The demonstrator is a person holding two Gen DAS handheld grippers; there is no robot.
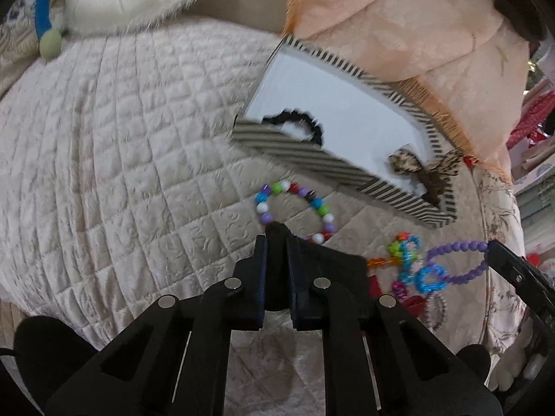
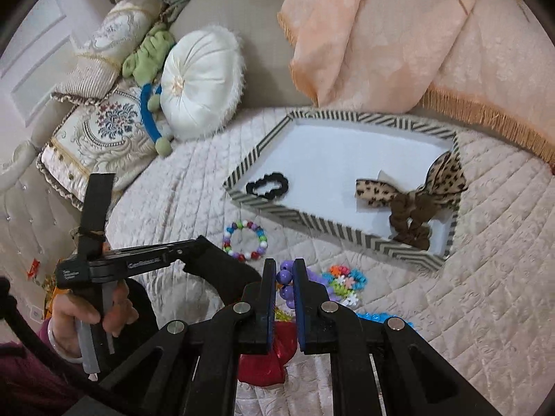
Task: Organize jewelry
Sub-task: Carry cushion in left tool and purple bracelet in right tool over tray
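A striped-rim tray [image 2: 312, 223] [image 1: 305, 156] with a white floor lies on the quilted bed. In it are a black scrunchie [image 2: 267, 185] [image 1: 301, 126] and a leopard-print bow scrunchie [image 2: 416, 201] [image 1: 426, 170]. A multicoloured bead bracelet [image 2: 244, 241] [image 1: 295, 208] lies on the quilt in front of the tray. My left gripper [image 1: 276, 230] is shut and empty, its tips at that bracelet's near edge. My right gripper [image 2: 285, 270] is shut on a purple bead bracelet [image 2: 286, 279] [image 1: 458, 260], among a pile of bright plastic chain jewelry [image 2: 347, 279] [image 1: 412, 260].
A red cloth item [image 2: 267, 353] lies under the right gripper. A round white cushion [image 2: 201, 83], embroidered pillows [image 2: 100, 138] and a green plush toy [image 2: 149, 55] sit at the back left. A peach fringed blanket [image 2: 399, 34] lies behind the tray.
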